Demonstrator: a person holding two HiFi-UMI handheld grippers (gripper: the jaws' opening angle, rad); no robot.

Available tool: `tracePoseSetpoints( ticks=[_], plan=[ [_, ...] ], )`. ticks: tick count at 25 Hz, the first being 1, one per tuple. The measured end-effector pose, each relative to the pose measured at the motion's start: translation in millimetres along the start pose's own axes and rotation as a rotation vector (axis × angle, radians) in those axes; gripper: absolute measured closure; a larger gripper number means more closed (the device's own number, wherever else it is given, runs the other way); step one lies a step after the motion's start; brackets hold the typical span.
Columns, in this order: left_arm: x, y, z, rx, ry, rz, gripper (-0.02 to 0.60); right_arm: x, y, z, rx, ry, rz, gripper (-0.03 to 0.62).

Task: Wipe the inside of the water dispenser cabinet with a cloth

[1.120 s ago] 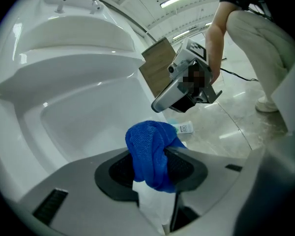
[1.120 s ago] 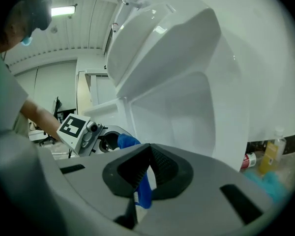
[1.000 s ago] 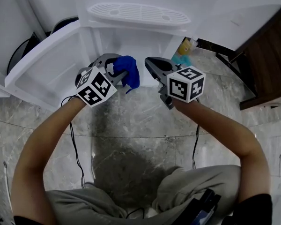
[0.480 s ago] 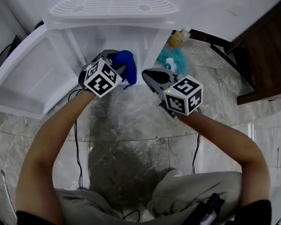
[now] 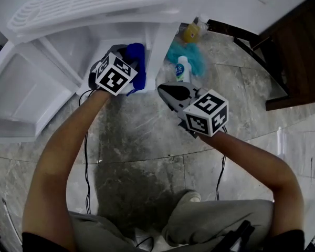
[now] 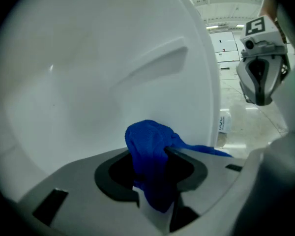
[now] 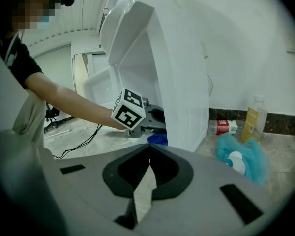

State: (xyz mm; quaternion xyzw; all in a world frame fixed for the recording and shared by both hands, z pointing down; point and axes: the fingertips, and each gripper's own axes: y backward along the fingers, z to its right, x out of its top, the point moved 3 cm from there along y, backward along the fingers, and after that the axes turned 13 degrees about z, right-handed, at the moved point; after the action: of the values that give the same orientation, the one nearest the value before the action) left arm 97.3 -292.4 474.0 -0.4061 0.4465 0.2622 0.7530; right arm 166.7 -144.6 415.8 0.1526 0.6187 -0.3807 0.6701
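The white water dispenser cabinet [image 5: 68, 41] stands open, its door [image 5: 18, 96] swung out to the left. My left gripper [image 5: 127, 54] is shut on a bunched blue cloth [image 5: 135, 62] and reaches into the cabinet's lower opening. In the left gripper view the blue cloth [image 6: 152, 156] bulges from between the jaws, close to the white inner wall [image 6: 88, 82]. My right gripper [image 5: 165, 90] is shut and holds nothing; it hangs over the floor just outside the cabinet's right side wall [image 7: 184, 87]. In the right gripper view the left gripper [image 7: 155, 116] shows with the blue cloth [image 7: 158, 138] beneath it.
A teal cloth [image 5: 185, 54] with a white bottle [image 5: 183, 69] on it lies on the marble floor right of the cabinet, beside a yellow bottle [image 5: 190, 31]. A dark wooden cabinet [image 5: 294, 51] stands at right. Black cables [image 5: 85, 156] trail across the floor. The drip tray grille [image 5: 94, 1] sits above.
Both grippers have come lower and forward. The left gripper has carried the blue cloth from in front of the cabinet into its lower opening. The right gripper stayed shut.
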Motion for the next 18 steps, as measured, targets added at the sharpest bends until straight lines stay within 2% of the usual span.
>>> tracePoseSetpoints(
  ticks=[3, 6, 9, 14, 18],
  plan=[
    [2, -13, -11, 0.027, -0.023, -0.012, 0.416, -5, -3, -2, 0.011, -0.008, -0.009, 0.595],
    [1, -25, -27, 0.077, 0.021, -0.043, 0.417, -9, -6, -10, 0.036, 0.0, -0.019, 0.595],
    [3, -33, -39, 0.108, 0.019, -0.056, 0.417, -15, -8, -22, 0.061, -0.006, -0.032, 0.595],
    [4, -25, -31, 0.111, 0.037, -0.036, 0.418, -21, -11, -34, 0.103, 0.007, -0.043, 0.595],
    [2, -25, -28, 0.102, 0.08, -0.035, 0.42, -17, -12, -30, 0.09, 0.005, -0.038, 0.595]
  ],
)
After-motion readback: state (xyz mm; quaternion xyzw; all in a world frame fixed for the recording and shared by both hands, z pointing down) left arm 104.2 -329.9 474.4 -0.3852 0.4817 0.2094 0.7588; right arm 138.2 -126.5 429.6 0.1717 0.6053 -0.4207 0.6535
